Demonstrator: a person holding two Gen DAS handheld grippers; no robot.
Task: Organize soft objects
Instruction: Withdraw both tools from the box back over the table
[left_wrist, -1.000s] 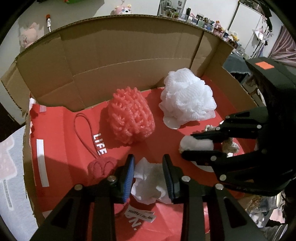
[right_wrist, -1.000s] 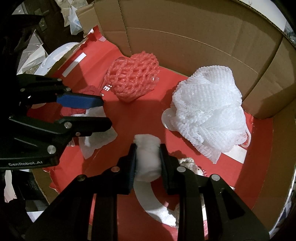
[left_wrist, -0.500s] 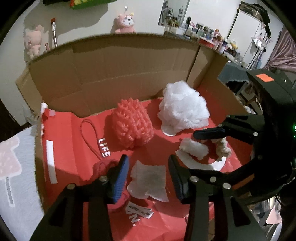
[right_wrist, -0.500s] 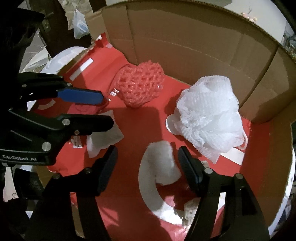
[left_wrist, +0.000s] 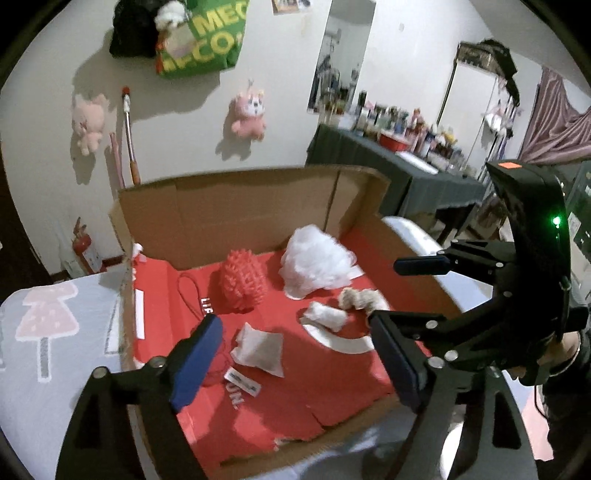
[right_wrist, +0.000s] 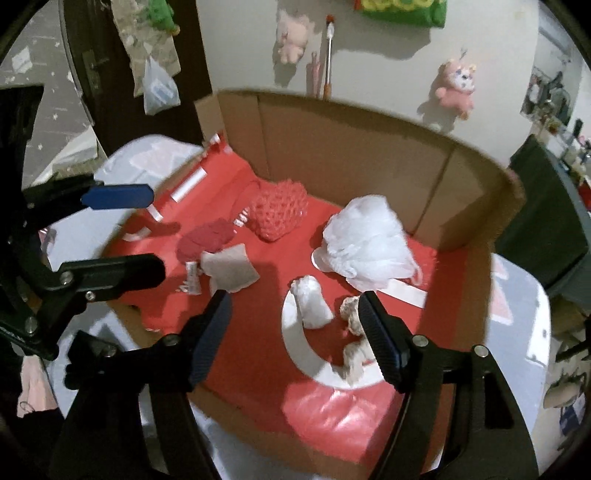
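Hanging above the cardboard box (left_wrist: 229, 210), both grippers have just been opening: left gripper (left_wrist: 295, 360) empty over the white pouch (left_wrist: 260, 349), right gripper (right_wrist: 295, 332) empty over the white roll (right_wrist: 312, 304); only the right view shows a plastic bag (right_wrist: 159, 90).

Dim indoor light, hard wall shadows, motion blur, fisheye-bent edges

Open box top, clear red floor (right_wrist: 258, 343) between scattered soft items, cardboard walls (right_wrist: 354, 155) behind
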